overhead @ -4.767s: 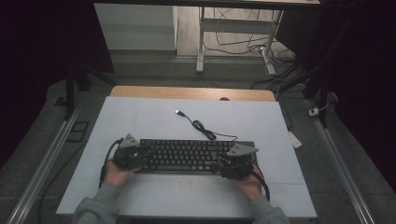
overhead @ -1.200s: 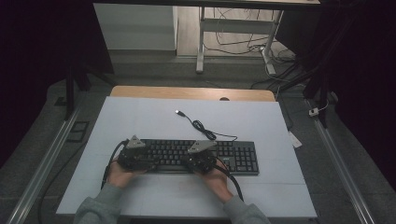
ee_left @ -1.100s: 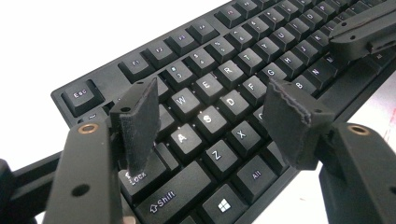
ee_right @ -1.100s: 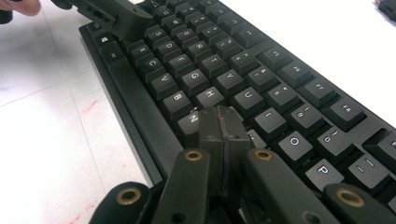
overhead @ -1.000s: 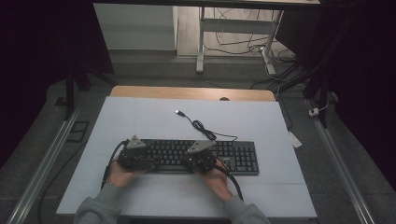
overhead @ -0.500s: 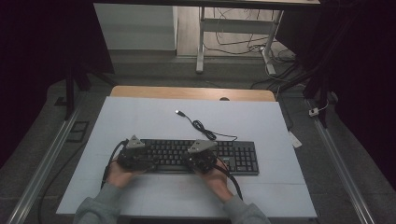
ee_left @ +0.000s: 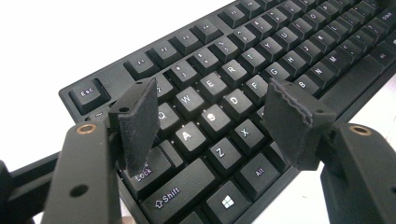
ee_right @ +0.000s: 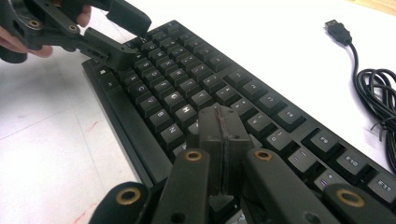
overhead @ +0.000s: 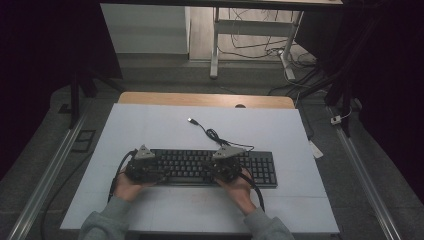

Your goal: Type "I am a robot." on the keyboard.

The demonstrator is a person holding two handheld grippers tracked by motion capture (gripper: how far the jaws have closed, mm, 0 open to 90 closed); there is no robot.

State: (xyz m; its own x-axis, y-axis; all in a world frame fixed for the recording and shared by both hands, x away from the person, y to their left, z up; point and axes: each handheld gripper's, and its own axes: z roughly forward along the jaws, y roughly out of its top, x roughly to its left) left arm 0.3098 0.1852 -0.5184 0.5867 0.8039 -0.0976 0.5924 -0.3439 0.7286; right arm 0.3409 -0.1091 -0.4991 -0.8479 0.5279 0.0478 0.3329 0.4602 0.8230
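Right gripper (overhead: pixel 226 165) shifted inward, one keyboard (overhead: pixel 260 170)

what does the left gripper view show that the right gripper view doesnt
Left gripper view alone: the open left gripper close up over the Q, A and Z keys, plus the Esc key. Right gripper view alone: the shut right gripper over the middle keys, the coiled cable and its plug lying on the white table. Both: the black keyboard.

Items counted: one black keyboard (overhead: pixel 210 167), one coiled cable (overhead: pixel 217 136) with one USB plug (overhead: pixel 190 120), two tongs (overhead: pixel 146 167) (overhead: pixel 226 167), one bench (overhead: pixel 150 125).
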